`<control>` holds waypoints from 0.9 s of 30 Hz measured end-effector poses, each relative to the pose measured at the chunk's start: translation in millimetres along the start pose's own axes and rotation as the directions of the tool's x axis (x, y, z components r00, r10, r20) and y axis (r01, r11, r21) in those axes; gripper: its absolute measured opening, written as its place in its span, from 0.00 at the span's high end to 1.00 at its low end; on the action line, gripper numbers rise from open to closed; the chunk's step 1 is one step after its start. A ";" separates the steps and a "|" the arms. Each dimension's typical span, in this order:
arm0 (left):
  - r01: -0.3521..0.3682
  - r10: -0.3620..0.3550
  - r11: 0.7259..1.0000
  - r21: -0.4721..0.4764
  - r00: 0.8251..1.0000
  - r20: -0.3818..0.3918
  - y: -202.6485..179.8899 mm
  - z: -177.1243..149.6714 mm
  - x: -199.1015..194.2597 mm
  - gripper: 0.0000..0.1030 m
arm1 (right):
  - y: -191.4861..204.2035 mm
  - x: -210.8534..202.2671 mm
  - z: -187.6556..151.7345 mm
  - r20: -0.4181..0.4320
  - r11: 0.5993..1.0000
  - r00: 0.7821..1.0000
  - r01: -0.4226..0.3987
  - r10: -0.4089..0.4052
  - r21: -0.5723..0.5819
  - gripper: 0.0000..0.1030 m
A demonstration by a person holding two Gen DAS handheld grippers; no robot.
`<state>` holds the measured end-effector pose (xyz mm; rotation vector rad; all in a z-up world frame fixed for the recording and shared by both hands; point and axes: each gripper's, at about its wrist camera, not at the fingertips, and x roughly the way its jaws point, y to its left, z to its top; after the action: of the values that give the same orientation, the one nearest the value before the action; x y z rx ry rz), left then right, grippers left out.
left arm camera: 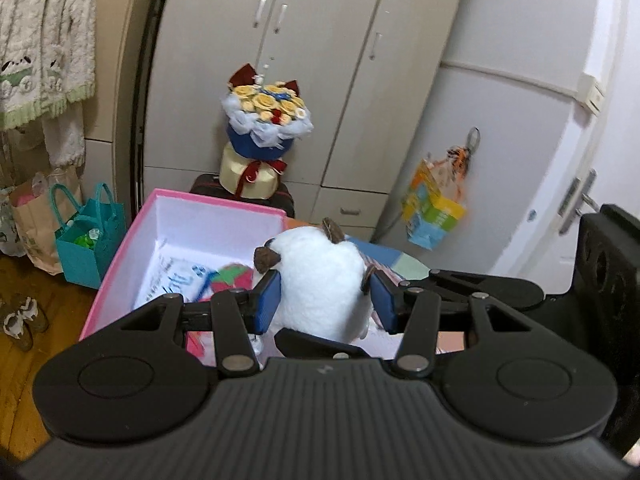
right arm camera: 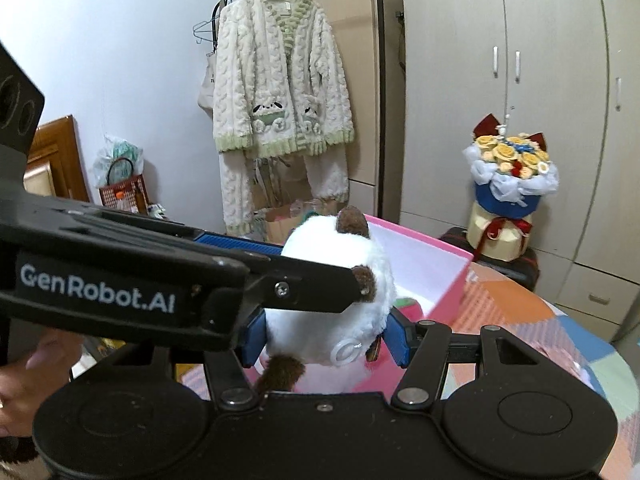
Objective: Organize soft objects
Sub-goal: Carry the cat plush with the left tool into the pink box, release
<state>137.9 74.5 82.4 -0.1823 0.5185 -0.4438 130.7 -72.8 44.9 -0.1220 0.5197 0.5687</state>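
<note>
Both grippers are squeezing the same fluffy white plush toy with brown ears (left arm camera: 320, 276). Left gripper (left arm camera: 326, 300) is pressing its blue pads (left arm camera: 267, 300) against the toy's two sides. Right gripper (right arm camera: 328, 336) is gripping the toy too, with its own blue pads (right arm camera: 398, 338) tight on the white fur. One black arm of the left gripper is crossing in front of the right camera. That toy is hanging in the air, over the near edge of the big pink cardboard box with white insides (left arm camera: 208, 216). A small red and green soft thing (left arm camera: 234, 278) is lying inside the box on some printed paper. Behind the box, a bunch of yellow flowers in blue wrap (left arm camera: 266, 120) is standing up.
</note>
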 end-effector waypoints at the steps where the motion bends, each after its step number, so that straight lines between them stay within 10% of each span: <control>1: -0.003 0.003 1.000 -0.001 1.000 0.002 4.8 4.0 5.2 0.53 | -1.4 5.1 2.9 0.002 1.000 1.000 -0.008 0.008 0.003 0.38; 27: -0.110 0.056 0.964 -0.243 0.974 -0.219 105.9 -15.2 135.5 0.54 | -30.5 159.8 5.0 -0.280 0.986 0.958 -0.100 0.059 -0.133 0.34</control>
<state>273.7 106.4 -19.3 -0.3613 0.7891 -0.3138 264.2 -20.0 -31.8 -0.3236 0.7560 0.6730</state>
